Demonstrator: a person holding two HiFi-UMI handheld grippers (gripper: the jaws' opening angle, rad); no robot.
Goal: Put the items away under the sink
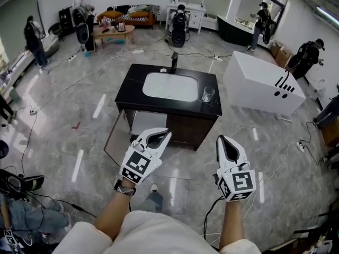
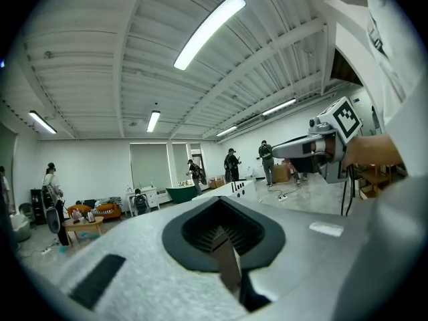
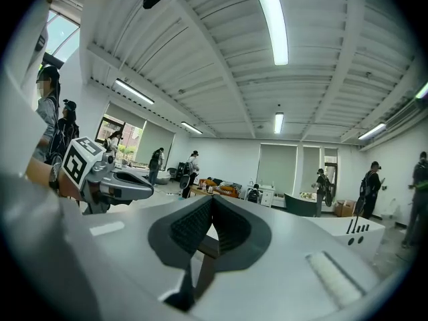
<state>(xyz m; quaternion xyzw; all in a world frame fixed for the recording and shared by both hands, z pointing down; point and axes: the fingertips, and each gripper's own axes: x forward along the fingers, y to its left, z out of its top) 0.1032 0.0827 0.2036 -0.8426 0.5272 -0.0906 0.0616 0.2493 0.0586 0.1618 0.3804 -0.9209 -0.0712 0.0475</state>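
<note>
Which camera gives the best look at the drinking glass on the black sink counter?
The head view: it looks down on the glass, upright on the black counter right of the white basin. The left gripper view and right gripper view point level across the room and show no glass.

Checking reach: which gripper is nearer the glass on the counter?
Right. The right gripper is almost in line with the glass, short of the counter; the left gripper, further left.
</note>
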